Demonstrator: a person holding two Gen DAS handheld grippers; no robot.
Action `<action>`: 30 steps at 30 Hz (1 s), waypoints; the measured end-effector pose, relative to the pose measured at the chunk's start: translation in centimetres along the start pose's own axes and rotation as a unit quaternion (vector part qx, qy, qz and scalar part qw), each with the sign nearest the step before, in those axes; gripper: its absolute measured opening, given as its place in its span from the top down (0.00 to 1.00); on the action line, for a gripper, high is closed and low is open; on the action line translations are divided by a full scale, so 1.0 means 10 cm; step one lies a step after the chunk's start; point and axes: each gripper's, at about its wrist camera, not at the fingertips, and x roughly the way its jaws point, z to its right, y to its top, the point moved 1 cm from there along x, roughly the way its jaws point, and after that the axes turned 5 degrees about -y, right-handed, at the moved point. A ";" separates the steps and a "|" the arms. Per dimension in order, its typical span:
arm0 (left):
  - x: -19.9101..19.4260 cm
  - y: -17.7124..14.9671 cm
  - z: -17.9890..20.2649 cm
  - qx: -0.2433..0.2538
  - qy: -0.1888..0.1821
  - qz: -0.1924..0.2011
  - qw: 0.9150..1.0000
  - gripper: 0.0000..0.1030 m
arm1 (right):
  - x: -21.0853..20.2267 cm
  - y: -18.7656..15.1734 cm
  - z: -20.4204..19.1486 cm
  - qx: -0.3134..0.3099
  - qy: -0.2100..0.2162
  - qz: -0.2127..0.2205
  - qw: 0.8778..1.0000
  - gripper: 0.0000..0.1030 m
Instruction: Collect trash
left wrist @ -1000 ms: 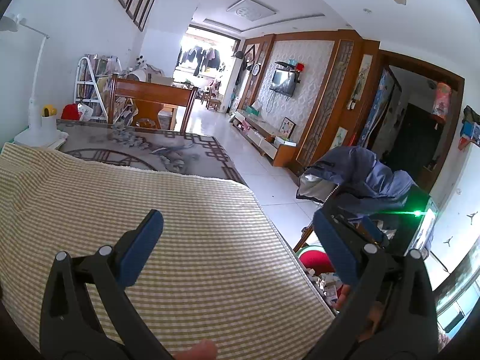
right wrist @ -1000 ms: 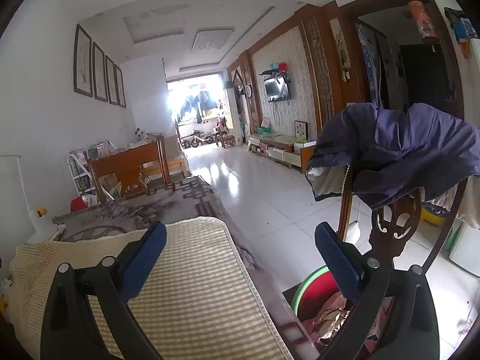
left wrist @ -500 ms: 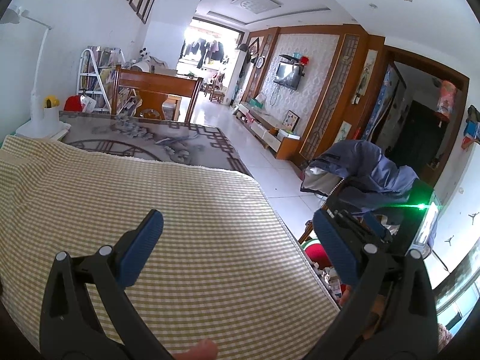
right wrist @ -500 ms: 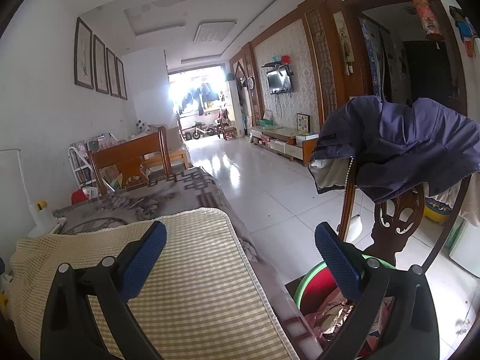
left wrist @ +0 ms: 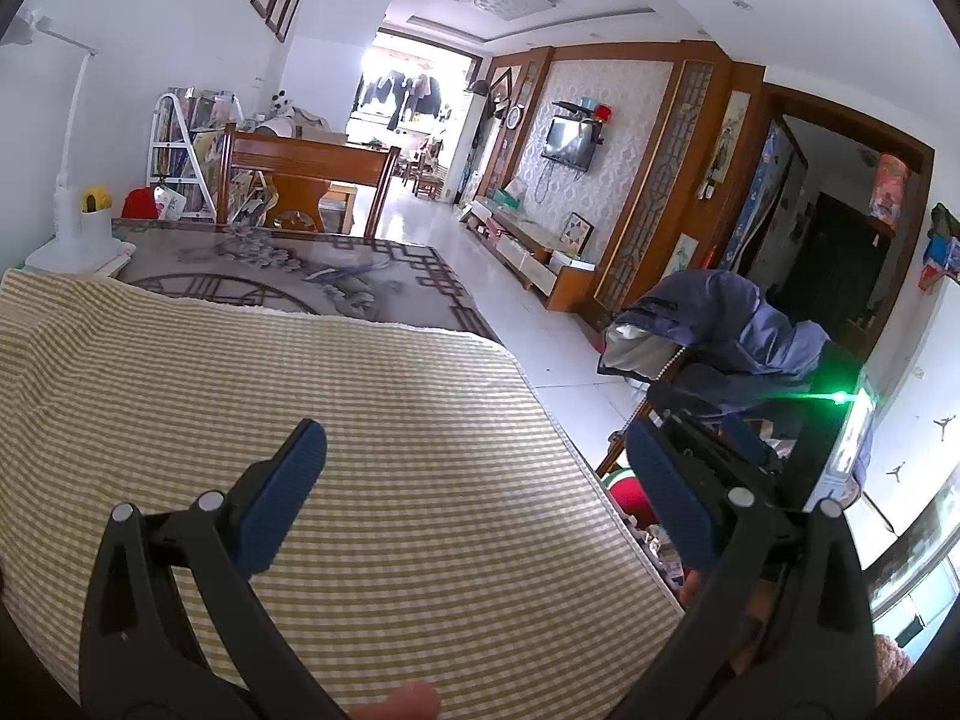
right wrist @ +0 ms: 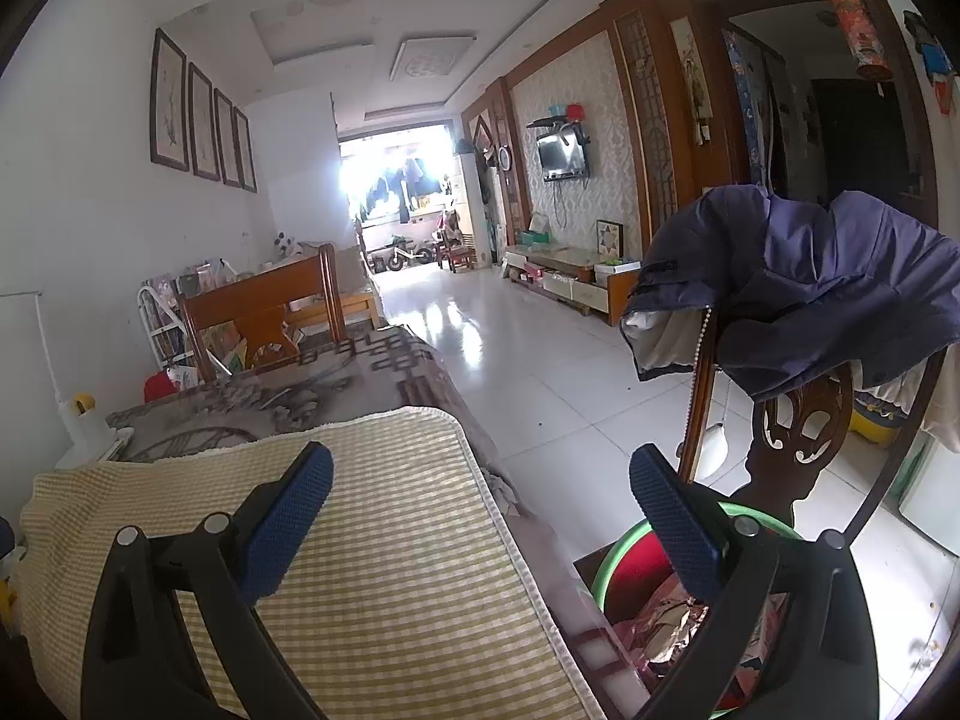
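**Inspector:** What has changed in the last second?

**Me:** Little. My left tongs (left wrist: 474, 474) have tipped slightly, so more of the checked cloth (left wrist: 360, 480) on the tabletop shows beneath them. My right tongs (right wrist: 480, 498) have edged toward the bin (right wrist: 624, 546), which now sits larger under the right finger. Both pairs are released, spread wide, with nothing between the pads.

**Inspector:** And the trash?

**Me:** It lies in the green-rimmed bin with the red inside, on the floor just beside the tabletop's edge: crumpled wrappers (right wrist: 666, 618). I see no loose scrap on the cloth, so I judge collection to be at or near its end.

**Inspector:** Surroundings, obstructions?

**Me:** A carved wooden chair (right wrist: 798, 438) stands right behind the bin, a dark blue jacket (right wrist: 828, 276) draped over its back. At the far end of the tabletop stands a white lamp (left wrist: 72, 228). The chair crowds any reach to the bin.
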 end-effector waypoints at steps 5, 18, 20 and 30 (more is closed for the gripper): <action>0.00 -0.01 0.01 0.008 0.002 0.003 1.000 0.05 | 0.00 -0.01 -0.01 -0.002 0.001 0.000 1.000 0.07; 0.01 -0.02 -0.08 -0.010 0.014 0.007 1.000 0.05 | 0.01 -0.02 -0.04 -0.014 0.003 -0.003 1.000 0.07; 0.01 -0.02 -0.10 -0.012 0.016 0.008 1.000 0.05 | 0.02 -0.02 -0.04 -0.015 0.004 -0.005 1.000 0.07; 0.03 -0.05 -0.15 -0.022 0.017 0.002 1.000 0.05 | 0.05 -0.03 -0.06 -0.019 0.005 -0.012 1.000 0.07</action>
